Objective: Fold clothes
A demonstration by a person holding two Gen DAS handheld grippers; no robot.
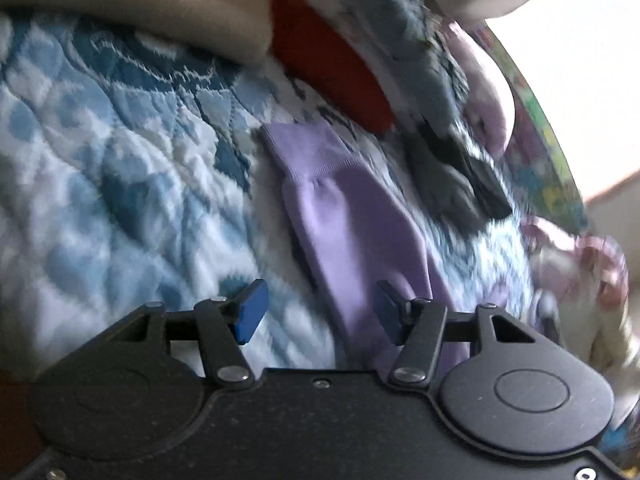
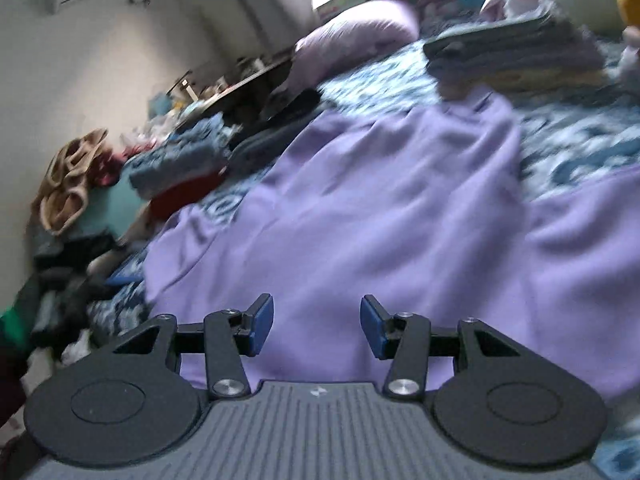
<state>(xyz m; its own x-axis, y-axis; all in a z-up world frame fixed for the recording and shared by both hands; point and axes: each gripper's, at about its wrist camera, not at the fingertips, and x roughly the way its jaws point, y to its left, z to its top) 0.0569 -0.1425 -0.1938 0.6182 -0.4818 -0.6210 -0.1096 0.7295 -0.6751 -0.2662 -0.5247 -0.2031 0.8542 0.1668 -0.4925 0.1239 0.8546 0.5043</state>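
- Left wrist view: left gripper (image 1: pixel 318 312) hangs over a blue-and-white quilted bedspread (image 1: pixel 100 184), jaws parted about halfway, nothing between the blue pads (image 1: pixel 252 310).
- Lies stretched on the quilt ahead: a sleeve of the lilac garment (image 1: pixel 352 224), ribbed cuff at the far end, near end running under the right-hand finger; touching it or not, cannot tell.
- Beyond the cuff: a red folded cloth (image 1: pixel 328 60), a beige garment (image 1: pixel 152 4) to its left, grey-blue folded clothes (image 1: pixel 404 24) stacked above the red, dark grey pieces (image 1: pixel 452 176) further right. Heavily blurred throughout.
- Right wrist view: right gripper (image 2: pixel 316 326) low over the lilac garment (image 2: pixel 380 208), spread wide across the bedspread (image 2: pixel 580 132); jaws half apart, no cloth pinched between them.
- Far right: a stack of folded clothes (image 2: pixel 516 56) near a lilac pillow (image 2: pixel 360 28).
- Left edge: piled clothes, among them blue denim (image 2: pixel 180 156) on red, and a tan garment (image 2: pixel 64 184) by the wall.
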